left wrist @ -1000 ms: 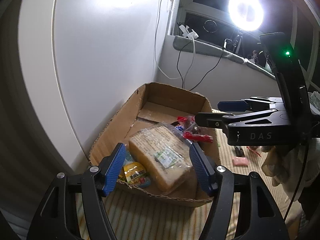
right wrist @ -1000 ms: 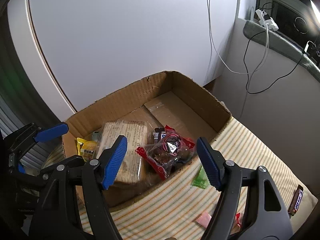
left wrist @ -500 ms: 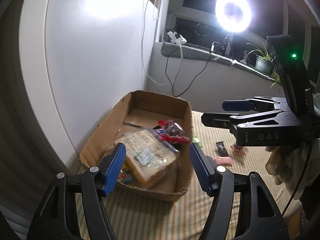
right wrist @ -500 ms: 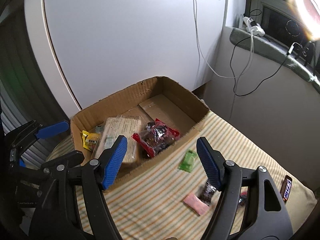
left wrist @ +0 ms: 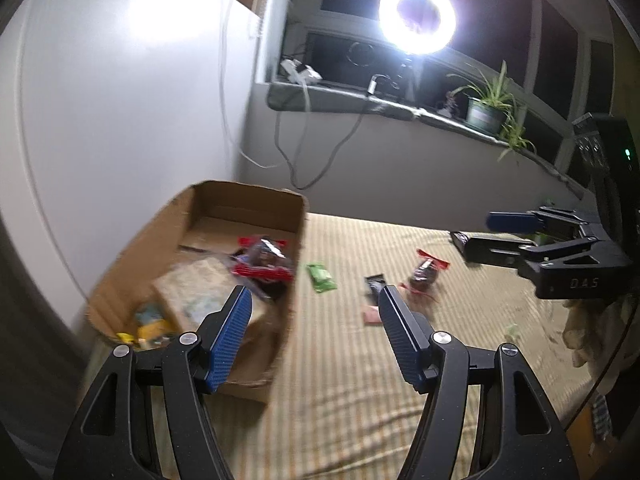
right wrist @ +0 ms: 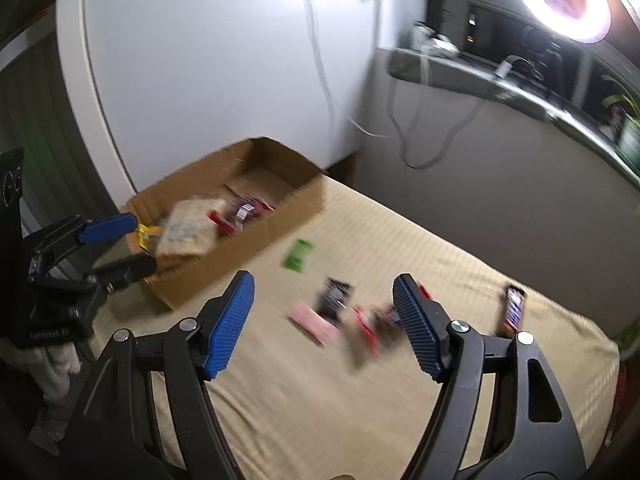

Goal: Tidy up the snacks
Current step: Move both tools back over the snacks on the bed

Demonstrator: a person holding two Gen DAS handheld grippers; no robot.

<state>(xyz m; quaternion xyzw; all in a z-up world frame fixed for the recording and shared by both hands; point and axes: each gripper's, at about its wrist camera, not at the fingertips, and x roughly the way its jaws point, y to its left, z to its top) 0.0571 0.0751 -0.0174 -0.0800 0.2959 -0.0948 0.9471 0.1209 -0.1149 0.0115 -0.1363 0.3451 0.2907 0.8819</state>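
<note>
A cardboard box (left wrist: 152, 252) (right wrist: 280, 168) stands at the left against the white wall. It holds a wrapped bread loaf (right wrist: 188, 228), a red bag (left wrist: 260, 260) and yellow packets (left wrist: 150, 326). Loose on the striped cloth lie a green packet (left wrist: 320, 276) (right wrist: 298, 254), a black packet (right wrist: 334, 298), a pink packet (right wrist: 314, 322), a red bag (left wrist: 426, 274) and a chocolate bar (right wrist: 514, 306). My left gripper (left wrist: 314, 308) is open and empty by the box's near corner. My right gripper (right wrist: 324, 304) is open and empty above the loose packets.
A ring light (left wrist: 418, 16) shines on the windowsill (left wrist: 400, 106), with a potted plant (left wrist: 488, 108) and hanging cables (left wrist: 304, 148). A white wall panel (left wrist: 120, 100) stands behind the box. The striped cloth (left wrist: 360, 380) ends at the right.
Both grippers have pulled back from the box and swung right, over the cloth. The loose packets have come into view. Both stay open and empty.
</note>
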